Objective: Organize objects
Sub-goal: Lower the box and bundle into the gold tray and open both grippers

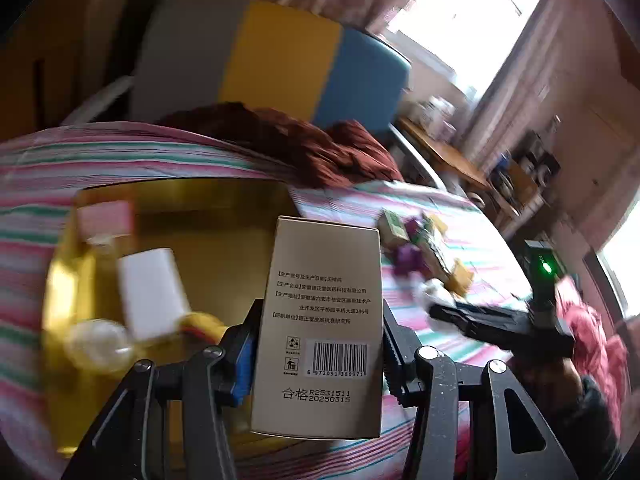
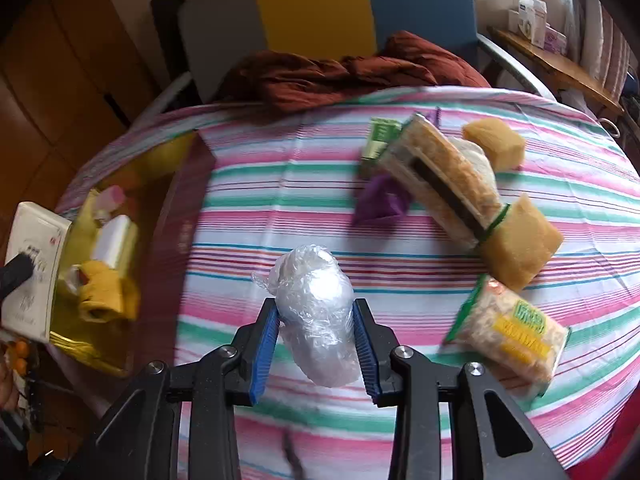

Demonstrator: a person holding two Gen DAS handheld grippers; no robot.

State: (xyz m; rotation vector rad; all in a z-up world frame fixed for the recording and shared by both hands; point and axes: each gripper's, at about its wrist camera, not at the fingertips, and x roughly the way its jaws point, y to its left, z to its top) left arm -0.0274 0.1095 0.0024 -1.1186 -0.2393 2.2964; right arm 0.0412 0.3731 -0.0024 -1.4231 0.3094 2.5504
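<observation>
Striped bedsheet (image 2: 320, 184), gold tray (image 1: 224, 216) left, tricolour headboard (image 2: 320, 4) behind.

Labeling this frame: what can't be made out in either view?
- Left wrist: items in the gold tray are motion-blurred; the held box hides the tray's right part.
- Left wrist: the pile on the bedsheet is blurred and small.
- Right wrist: what is inside the plastic bundle is hidden by crinkled wrap.
- Right wrist: the box is cut off by the left edge; its print is too small.
</observation>
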